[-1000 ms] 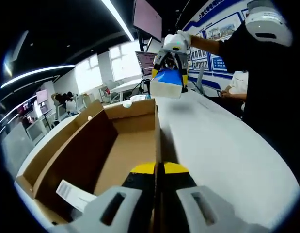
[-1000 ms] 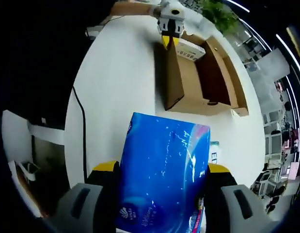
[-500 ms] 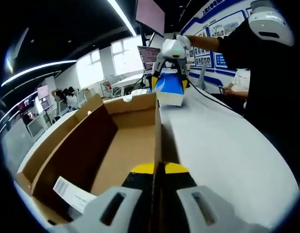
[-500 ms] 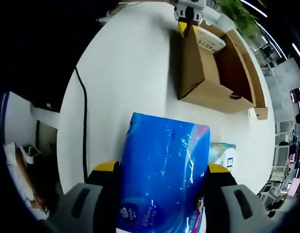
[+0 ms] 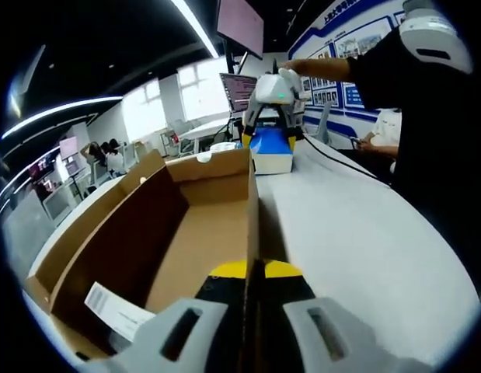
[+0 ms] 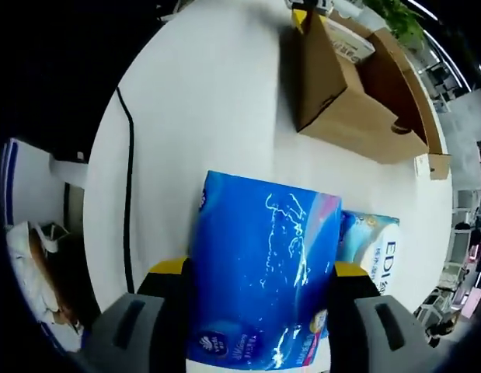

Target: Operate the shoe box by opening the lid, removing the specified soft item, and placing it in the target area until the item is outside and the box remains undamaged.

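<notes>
left gripper [image 5: 252, 272]: mine, jaws pressed together on the near end of the box's right wall; yellow tips sit either side of the cardboard edge.
box [image 5: 186, 233]: open, brown cardboard, on the white table [image 5: 357, 233]. Inside is bare floor plus a white label [image 5: 120, 311] on the near left wall.
box from the right gripper view: [image 6: 357, 93] up top right, well apart from the pack, with my left gripper's yellow tip [image 6: 301, 15] at its far end.
right gripper [image 6: 259, 272]: mine, clamped on the blue tissue pack [image 6: 259, 287]; yellow tips on both flanks of it.
pack location: outside the box, over the table beyond the box's far end. In the left gripper view the pack [image 5: 270, 148] is low at the tabletop with the right gripper [image 5: 273, 97] above it.
contact: pack looks down on the table, but I can't tell for sure from this angle.
second item: another pack [image 6: 372, 249] printed "EDI" lies on the table just right of the blue one, partly under it.
cable [image 6: 130, 202]: black, runs along the table left of the pack.
person: dark sleeve [image 5: 395, 70] reaching in from the right in the left gripper view.
</notes>
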